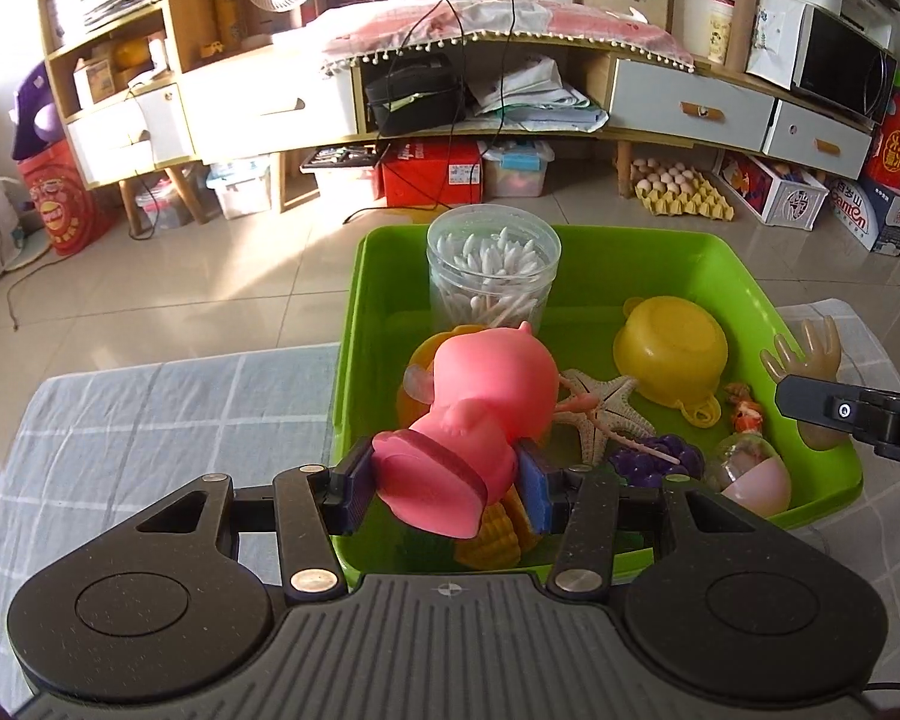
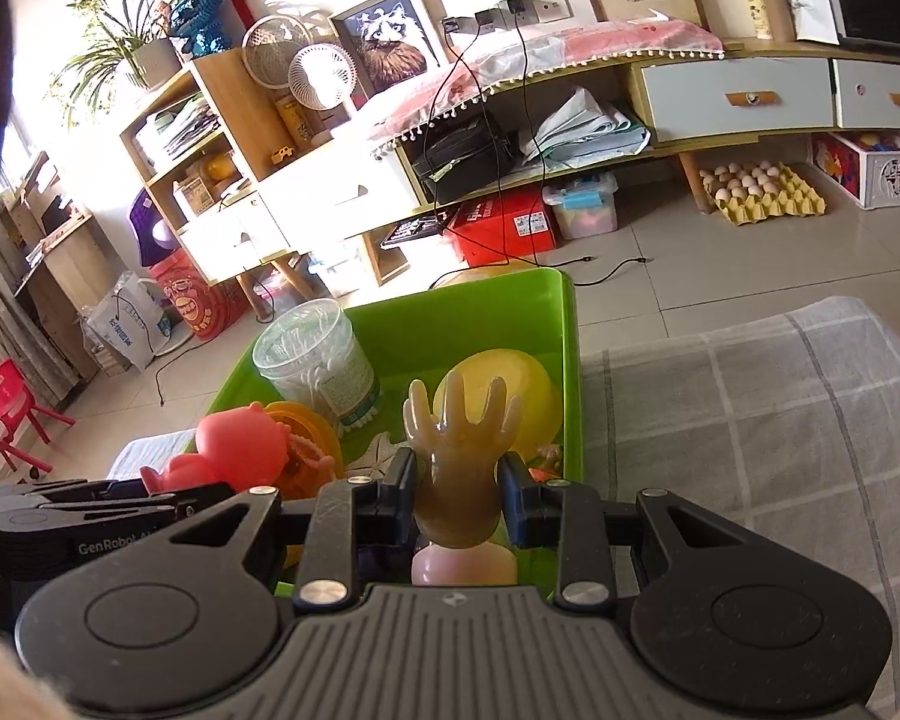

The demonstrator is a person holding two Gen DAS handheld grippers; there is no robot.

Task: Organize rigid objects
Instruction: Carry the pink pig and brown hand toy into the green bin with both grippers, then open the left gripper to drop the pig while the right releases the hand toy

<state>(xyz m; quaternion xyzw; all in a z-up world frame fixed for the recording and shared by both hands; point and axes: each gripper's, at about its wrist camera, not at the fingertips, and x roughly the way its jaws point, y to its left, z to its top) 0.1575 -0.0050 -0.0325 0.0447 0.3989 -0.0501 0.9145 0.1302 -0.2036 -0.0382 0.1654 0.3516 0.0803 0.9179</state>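
Both tongs gripping toys over the green bin (image 1: pixel 744 276).
Left tongs (image 1: pixel 444 486) clamp the pink figure (image 1: pixel 480 396); right tongs (image 2: pixel 457 501), nearly closed, pinch the rubber hand (image 2: pixel 459 456).

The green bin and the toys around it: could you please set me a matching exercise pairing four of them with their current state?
Things:
1. pink toy figure
2. toy hand
3. cotton swab jar
4. yellow bowl

States:
A. standing upright at the bin's far end
B. held in the left claw
C. lying upside down in the green bin
D. held in the right claw

Pairs: 1-B, 2-D, 3-A, 4-C
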